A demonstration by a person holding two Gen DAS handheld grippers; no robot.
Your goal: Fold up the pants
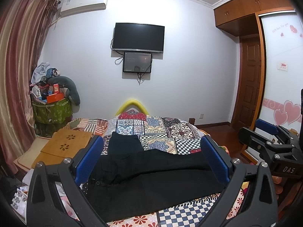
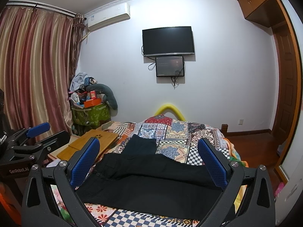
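Black pants (image 1: 151, 177) lie across a bed with a patchwork cover (image 1: 170, 132). One leg runs left to right in front; the other leg (image 1: 125, 141) angles away towards the far end. My left gripper (image 1: 151, 158) is open and empty, held above the near side of the pants. My right gripper (image 2: 149, 160) is open and empty, also above the pants (image 2: 151, 179), just right of the left one. The right gripper also shows at the right edge of the left wrist view (image 1: 269, 138). The left gripper shows at the left edge of the right wrist view (image 2: 36, 134).
A wooden lap tray (image 1: 62, 143) lies on the bed's left side. A green bin piled with clutter (image 1: 51, 109) stands by the curtain (image 1: 17, 75). A TV (image 1: 138, 37) hangs on the far wall. A wardrobe (image 1: 280, 66) and wood floor (image 1: 221, 132) are on the right.
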